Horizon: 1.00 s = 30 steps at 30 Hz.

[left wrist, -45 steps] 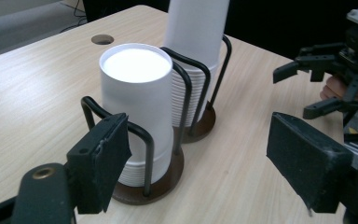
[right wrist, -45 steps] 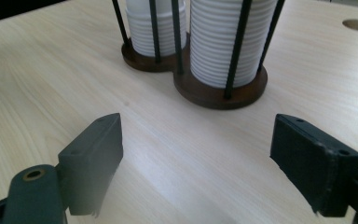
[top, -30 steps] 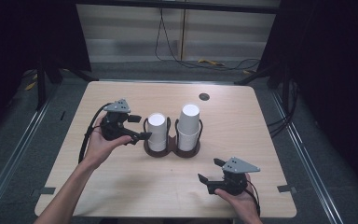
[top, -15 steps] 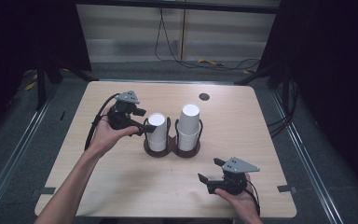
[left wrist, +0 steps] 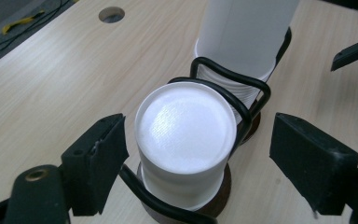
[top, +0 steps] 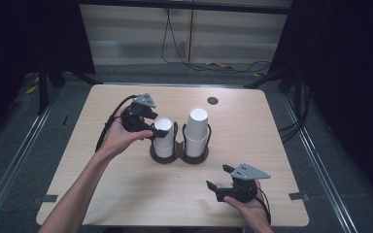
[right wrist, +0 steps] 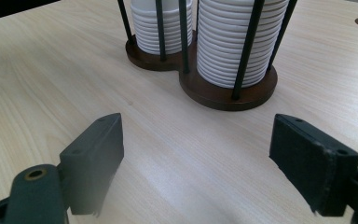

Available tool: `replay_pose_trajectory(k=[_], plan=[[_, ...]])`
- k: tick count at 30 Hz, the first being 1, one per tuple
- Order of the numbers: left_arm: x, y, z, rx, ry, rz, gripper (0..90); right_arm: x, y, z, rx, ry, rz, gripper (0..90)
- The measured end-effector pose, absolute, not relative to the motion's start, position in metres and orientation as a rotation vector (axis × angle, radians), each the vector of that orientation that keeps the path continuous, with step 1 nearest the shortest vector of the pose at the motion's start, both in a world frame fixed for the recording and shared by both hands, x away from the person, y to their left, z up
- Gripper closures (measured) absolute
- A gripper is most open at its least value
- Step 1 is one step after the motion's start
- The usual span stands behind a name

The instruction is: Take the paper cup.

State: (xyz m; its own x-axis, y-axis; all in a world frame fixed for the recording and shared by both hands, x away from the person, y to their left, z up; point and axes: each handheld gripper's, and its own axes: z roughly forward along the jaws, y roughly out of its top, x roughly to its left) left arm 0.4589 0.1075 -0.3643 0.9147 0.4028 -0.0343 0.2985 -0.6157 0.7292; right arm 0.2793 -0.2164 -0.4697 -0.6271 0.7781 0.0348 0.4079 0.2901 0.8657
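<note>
A dark wire holder with a brown base (top: 179, 156) stands mid-table and carries two stacks of upturned white cups. The shorter left stack (top: 163, 137) has its top (left wrist: 184, 126) between the jaws of my left gripper (top: 153, 129) (left wrist: 203, 144). That gripper is open and its jaws have just opened a little wider. The left pad is close to the cup and the right pad stands well off. The taller right stack (top: 197, 127) (left wrist: 247, 32) rises behind. My right gripper (top: 218, 178) (right wrist: 196, 154) rests open near the front edge, facing the holder base (right wrist: 228, 91).
A round hole (top: 212, 100) sits in the tabletop at the back right. The left gripper's cable (top: 107, 130) loops over the table's left side. Bare wood (right wrist: 168, 154) lies between the right gripper and the holder. Cables run on the floor behind the table.
My left gripper has moved right and slightly away from the person, up to the left cup stack, and its jaws now straddle the stack's top. The right gripper has stayed put.
</note>
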Motion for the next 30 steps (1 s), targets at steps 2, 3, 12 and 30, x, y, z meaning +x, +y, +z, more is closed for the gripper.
replay_pose_trajectory(k=[2, 3, 12, 30], plan=[[0.46, 0.106, -0.364, 2.292, 0.491, 0.173, 18.8, 0.279, -0.217, -0.47, 1.069, 2.168, 1.279, 17.8], [0.462, 0.103, -0.363, 2.298, 0.499, 0.181, 18.9, 0.28, -0.217, -0.47, 1.07, 2.169, 1.279, 17.8], [0.467, 0.09, -0.362, 2.398, 0.463, 0.164, 24.6, 0.28, -0.217, -0.47, 1.078, 2.169, 1.271, 17.5], [0.474, 0.077, -0.367, 2.521, 0.492, 0.157, 28.1, 0.279, -0.218, -0.47, 1.074, 2.171, 1.265, 17.5]])
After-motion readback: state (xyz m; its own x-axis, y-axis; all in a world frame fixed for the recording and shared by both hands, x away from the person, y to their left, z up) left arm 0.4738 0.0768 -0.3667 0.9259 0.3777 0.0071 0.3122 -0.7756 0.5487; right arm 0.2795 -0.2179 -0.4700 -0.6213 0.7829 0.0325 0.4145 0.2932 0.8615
